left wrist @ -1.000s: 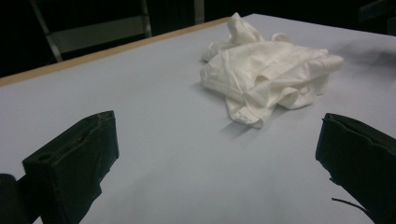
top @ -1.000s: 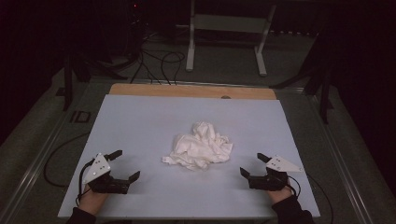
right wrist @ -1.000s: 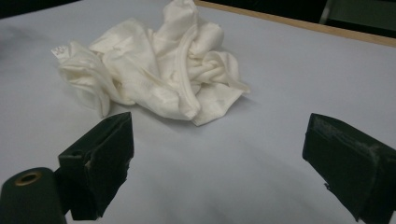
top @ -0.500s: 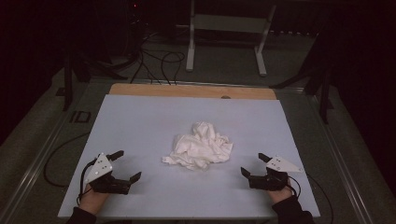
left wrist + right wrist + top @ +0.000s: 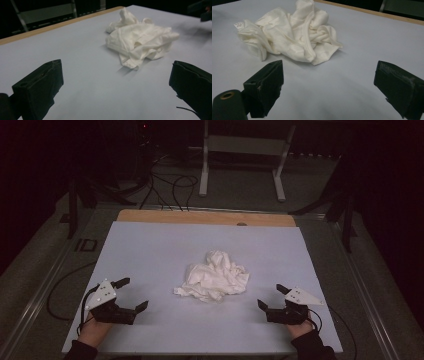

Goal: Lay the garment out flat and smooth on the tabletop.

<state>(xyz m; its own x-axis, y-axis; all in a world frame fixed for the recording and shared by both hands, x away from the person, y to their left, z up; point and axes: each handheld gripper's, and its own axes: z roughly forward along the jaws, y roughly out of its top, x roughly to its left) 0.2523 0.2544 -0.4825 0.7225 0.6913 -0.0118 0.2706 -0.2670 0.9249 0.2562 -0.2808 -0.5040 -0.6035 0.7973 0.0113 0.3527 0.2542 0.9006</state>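
Observation:
A crumpled white cloth (image 5: 215,277) lies in a heap near the middle of the pale grey table (image 5: 150,250). My left gripper (image 5: 132,293) rests at the table's front left, open, its jaws wide apart and pointing toward the cloth. At the front right, my right gripper (image 5: 270,296) is open too and holds nothing. In the left gripper view the cloth (image 5: 140,40) lies well beyond the open gripper (image 5: 117,67). In the right gripper view the cloth (image 5: 292,32) lies ahead and to the left of the open gripper (image 5: 329,67), with a small label at its left end.
A wooden strip (image 5: 200,217) runs along the table's far edge. Behind it on the dark floor are cables (image 5: 170,185) and a metal stand (image 5: 245,150). The other gripper (image 5: 202,10) shows blurred at the top right of the left gripper view.

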